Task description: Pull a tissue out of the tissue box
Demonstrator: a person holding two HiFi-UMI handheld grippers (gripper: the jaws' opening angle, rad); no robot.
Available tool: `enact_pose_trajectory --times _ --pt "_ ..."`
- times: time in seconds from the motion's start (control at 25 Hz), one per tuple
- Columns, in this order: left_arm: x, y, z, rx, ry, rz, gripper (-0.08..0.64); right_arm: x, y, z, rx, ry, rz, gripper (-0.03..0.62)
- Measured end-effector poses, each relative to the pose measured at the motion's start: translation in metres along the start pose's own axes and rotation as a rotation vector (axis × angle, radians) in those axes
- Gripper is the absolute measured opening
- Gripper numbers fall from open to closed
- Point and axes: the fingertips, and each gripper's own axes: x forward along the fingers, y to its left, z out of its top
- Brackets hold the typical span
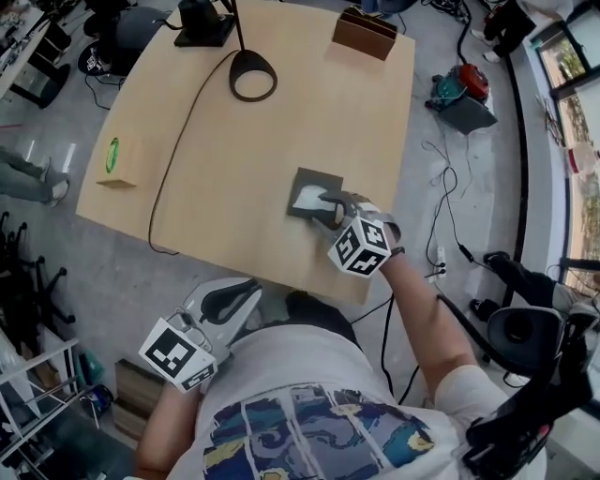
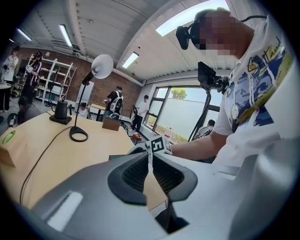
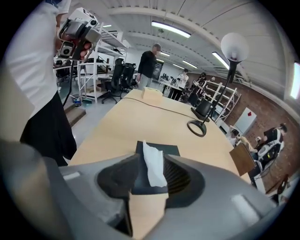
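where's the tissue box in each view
Head view: tissue box right of centre, near the front edge of the table, under the right gripper.
Left gripper view: only a dark sliver left of centre, behind the tongs of the left gripper.
Right gripper view: low centre, between the open tongs.
Shared landmark: the lamp's ring base.

Light wood counter (image 1: 216, 159) is carrying several things. Dark tissue box (image 1: 302, 183) is sitting nr the near edge, twd the right corner, w/ a white tissue (image 1: 309, 198) sticking up. Small cardboard box (image 1: 120, 164) is resting at the left edge. Ring lamp base (image 1: 253, 75) and black unit (image 1: 203, 23) are standing nr the far edge, brown box (image 1: 364, 34) by the far right corner. Black cable (image 1: 183, 141) is trailing from the lamp base over the near edge.
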Motion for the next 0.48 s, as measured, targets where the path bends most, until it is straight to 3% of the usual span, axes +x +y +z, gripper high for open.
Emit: enact_pose_trajectory --times 0.48 --pt "0.012 0.005 0.004 -0.020 -0.005 0.046 0.035 0.018 0.003 -0.016 -0.008 0.023 0.079 0.122"
